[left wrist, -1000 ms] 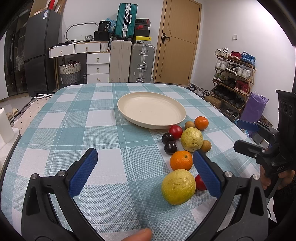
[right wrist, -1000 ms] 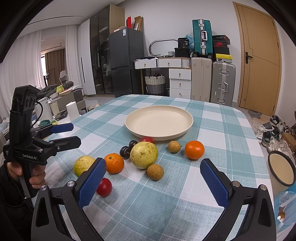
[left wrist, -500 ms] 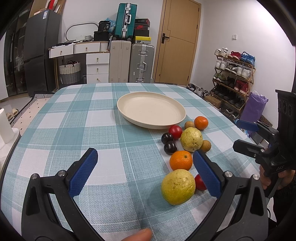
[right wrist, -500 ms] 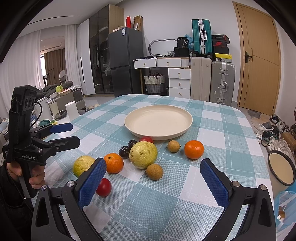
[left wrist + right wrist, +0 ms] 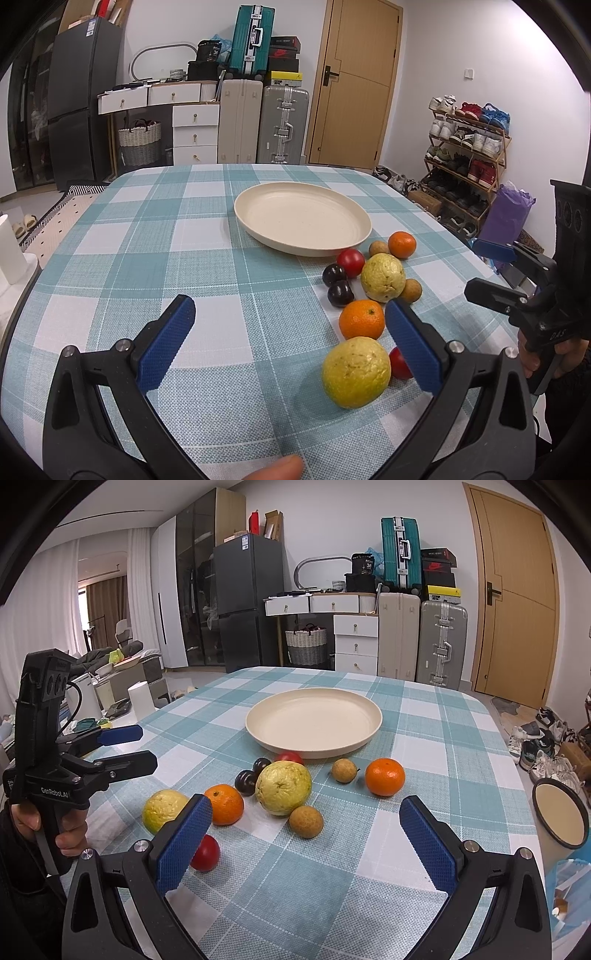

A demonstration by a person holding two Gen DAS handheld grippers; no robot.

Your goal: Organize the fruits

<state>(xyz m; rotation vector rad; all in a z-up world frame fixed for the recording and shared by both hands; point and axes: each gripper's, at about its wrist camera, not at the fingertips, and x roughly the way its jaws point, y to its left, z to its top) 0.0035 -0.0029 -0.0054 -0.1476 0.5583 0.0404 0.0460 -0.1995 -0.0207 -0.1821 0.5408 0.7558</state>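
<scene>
An empty cream plate (image 5: 301,218) (image 5: 314,722) sits mid-table on a teal checked cloth. In front of it lie several fruits: two yellow guavas (image 5: 355,371) (image 5: 283,787), two oranges (image 5: 361,319) (image 5: 385,777), two red tomatoes (image 5: 350,262) (image 5: 205,853), two dark plums (image 5: 340,293), two brown longans (image 5: 306,821). My left gripper (image 5: 290,345) is open and empty, the near guava just inside its right finger. My right gripper (image 5: 304,845) is open and empty, just behind a longan.
The table's rounded edges fall off at left and right. A white cylinder (image 5: 9,254) stands beyond the left edge. A round mirror (image 5: 560,818) lies on the floor at right. Suitcases, drawers and a shoe rack (image 5: 467,147) line the walls.
</scene>
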